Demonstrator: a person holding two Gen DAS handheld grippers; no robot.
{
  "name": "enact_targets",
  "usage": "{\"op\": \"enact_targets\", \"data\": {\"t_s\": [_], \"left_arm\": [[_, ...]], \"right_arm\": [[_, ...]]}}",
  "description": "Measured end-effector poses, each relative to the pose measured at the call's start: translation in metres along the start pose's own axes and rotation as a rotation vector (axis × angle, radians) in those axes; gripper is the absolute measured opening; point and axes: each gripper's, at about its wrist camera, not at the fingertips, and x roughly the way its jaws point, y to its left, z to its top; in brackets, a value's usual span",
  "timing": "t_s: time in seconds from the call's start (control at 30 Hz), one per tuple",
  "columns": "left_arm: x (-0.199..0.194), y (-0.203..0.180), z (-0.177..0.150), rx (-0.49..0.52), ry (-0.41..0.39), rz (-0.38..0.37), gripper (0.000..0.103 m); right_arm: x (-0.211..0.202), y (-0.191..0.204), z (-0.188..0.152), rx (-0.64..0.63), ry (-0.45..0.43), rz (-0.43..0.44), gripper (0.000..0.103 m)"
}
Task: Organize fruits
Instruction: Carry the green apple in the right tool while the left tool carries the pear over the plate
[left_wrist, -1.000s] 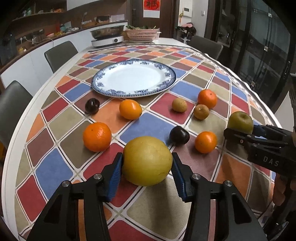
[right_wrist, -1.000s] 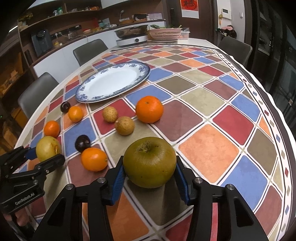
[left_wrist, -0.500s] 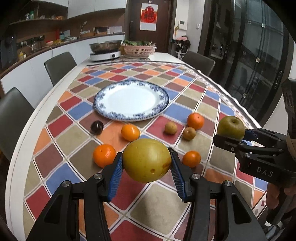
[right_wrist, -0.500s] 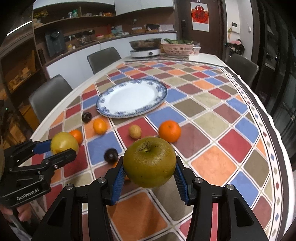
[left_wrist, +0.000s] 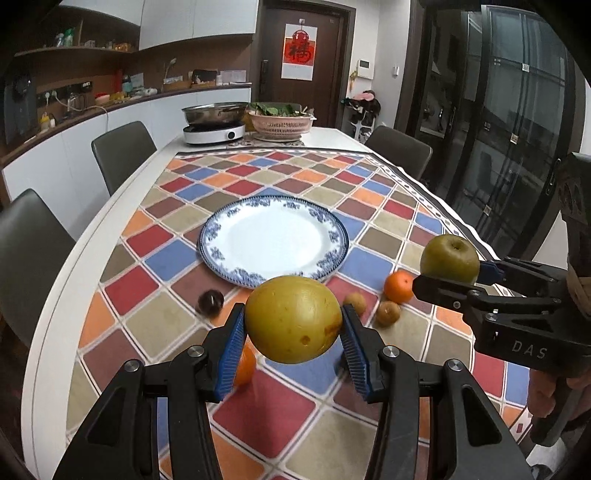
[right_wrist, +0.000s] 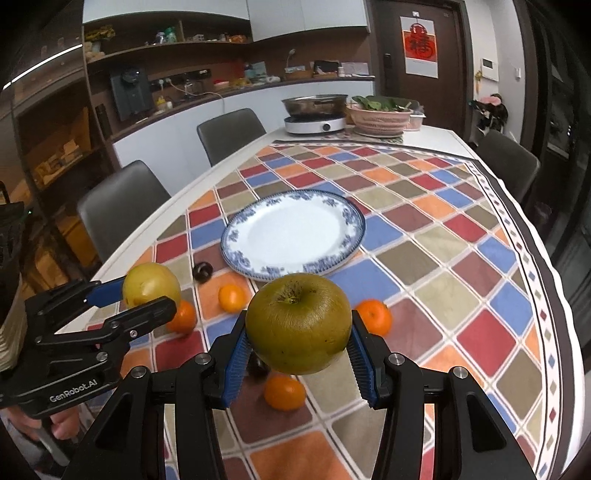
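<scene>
Checkered in red, blue, orange and tan, a tablecloth (left_wrist: 258, 417) is covering a long dining table in a kitchen, and both wrist cameras are looking down its length.

Nearest in the left wrist view, the left gripper (left_wrist: 293, 341) is pinching a yellow pear (left_wrist: 293, 319) between its blue ribbed pads, holding it in the air above the cloth. The pear's long axis is lying roughly crosswise, from pad to pad. From the right wrist view the same gripper is showing at the left edge with the yellow fruit in its tips.

Nearest in the right wrist view, the right gripper (right_wrist: 297, 349) is clamping a green-brown apple (right_wrist: 298, 323) between its pads, also clear of the table. The apple is sitting upright and tilted toward the camera, its stem hollow pointing up.

Below and just beyond the held fruits, loose fruit is lying on the cloth: a mandarin (right_wrist: 284, 393) under the apple, another mandarin (right_wrist: 375, 316) to its right, a smaller one (right_wrist: 231, 298) left of it, and a dark plum (right_wrist: 202, 272) near the plate. In the left view two small brown fruits (left_wrist: 387, 313) are resting beside an orange mandarin (left_wrist: 399, 286).

Farther along, a white plate with a blue patterned rim (left_wrist: 214, 254) is lying flat on the cloth with no fruit on it.

At the far end, a metal pot on a white cooker (left_wrist: 214, 131) is standing beside a pink basket of greens (left_wrist: 280, 125). Grey chairs (left_wrist: 123, 155) are lining the sides.
</scene>
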Motion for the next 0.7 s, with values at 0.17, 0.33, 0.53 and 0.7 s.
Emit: {"op": "enact_targets", "data": {"t_s": [0.17, 0.33, 0.53, 0.7], "left_arm": [[0.007, 0.007, 0.018, 0.003, -0.018, -0.005, 0.049], [0.019, 0.016, 0.039, 0.013, -0.026, -0.011, 0.049], [0.043, 0.027, 0.063, 0.034, -0.013, -0.024, 0.049], [0.071, 0.038, 0.083, 0.05, 0.011, -0.021, 0.049]], "right_arm": [[0.011, -0.001, 0.021, -0.012, -0.008, 0.02, 0.05], [0.026, -0.002, 0.041, -0.034, -0.004, 0.035, 0.05], [0.052, -0.002, 0.065, -0.099, 0.02, 0.032, 0.05], [0.079, -0.005, 0.089, -0.134, 0.04, 0.031, 0.05]]}}
